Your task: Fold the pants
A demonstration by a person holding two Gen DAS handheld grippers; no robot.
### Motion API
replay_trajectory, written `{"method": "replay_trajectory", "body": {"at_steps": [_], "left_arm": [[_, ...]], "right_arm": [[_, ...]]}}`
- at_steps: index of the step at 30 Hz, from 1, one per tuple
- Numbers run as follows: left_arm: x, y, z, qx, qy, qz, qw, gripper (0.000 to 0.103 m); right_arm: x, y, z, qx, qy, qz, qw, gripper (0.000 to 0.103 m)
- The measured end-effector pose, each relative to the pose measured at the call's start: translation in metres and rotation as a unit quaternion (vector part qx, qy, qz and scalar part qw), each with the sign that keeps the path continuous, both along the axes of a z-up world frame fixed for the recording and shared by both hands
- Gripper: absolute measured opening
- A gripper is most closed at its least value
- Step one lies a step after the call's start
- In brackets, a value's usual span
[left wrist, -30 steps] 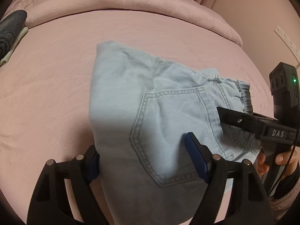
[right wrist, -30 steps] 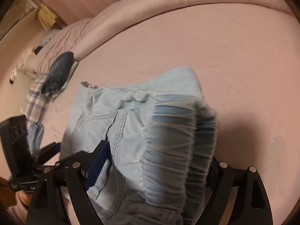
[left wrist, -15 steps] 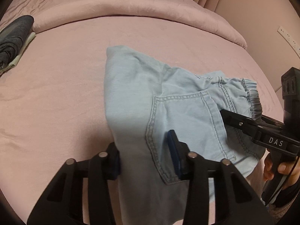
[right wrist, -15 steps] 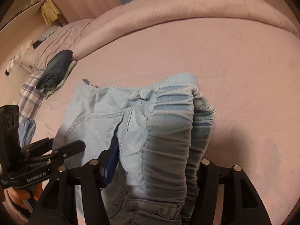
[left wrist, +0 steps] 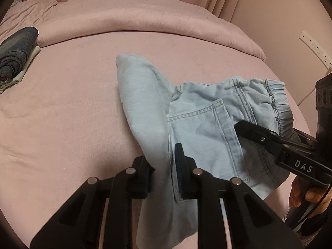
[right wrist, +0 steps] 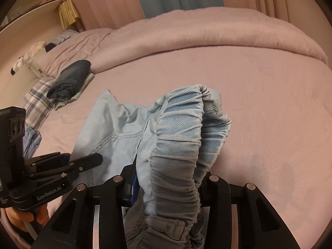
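Pants (left wrist: 199, 120) of pale denim lie bunched mid-bedsheet (left wrist: 68, 108), bare pink sheet wide around them. Left of them, the left gripper (left wrist: 161, 166) pinches the folded leg edge; right, the right gripper (right wrist: 166, 184) clamps the elastic waistband (right wrist: 186, 137).

L hand-held gripper (left wrist: 164, 166) pinches pants (left wrist: 199, 128) edge w/ both pads.

Over the last second the left claw (left wrist: 164, 166) has narrowed from a wide straddle to a tight pinch on the folded edge of the light-blue pants (left wrist: 199, 124). The right claw (right wrist: 166, 184) has closed in on the elastic waistband (right wrist: 182, 145). The pants now appear lifted, bunched narrower, off the bed (left wrist: 62, 108).
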State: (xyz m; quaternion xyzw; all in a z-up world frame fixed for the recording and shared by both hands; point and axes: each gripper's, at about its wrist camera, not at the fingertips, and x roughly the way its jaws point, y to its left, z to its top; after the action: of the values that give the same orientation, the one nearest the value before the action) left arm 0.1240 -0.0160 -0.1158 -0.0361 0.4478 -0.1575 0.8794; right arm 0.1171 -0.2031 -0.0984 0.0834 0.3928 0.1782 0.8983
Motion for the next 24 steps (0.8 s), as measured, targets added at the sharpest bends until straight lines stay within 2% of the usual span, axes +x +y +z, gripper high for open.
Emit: {"method": "replay_trajectory", "body": {"at_steps": [14,24], "left_arm": [[-0.018,0.022,0.025,-0.002,-0.027,0.024,0.9994,0.018],[-0.008,0.050,0.035,0.004,-0.040,0.050,0.9980,0.018]], "right_arm": [[-0.012,0.026,0.024,0.005,-0.028,0.026,0.999,0.042],[0.001,0.061,0.038,-0.002,-0.048,0.054,0.997,0.042]]}}
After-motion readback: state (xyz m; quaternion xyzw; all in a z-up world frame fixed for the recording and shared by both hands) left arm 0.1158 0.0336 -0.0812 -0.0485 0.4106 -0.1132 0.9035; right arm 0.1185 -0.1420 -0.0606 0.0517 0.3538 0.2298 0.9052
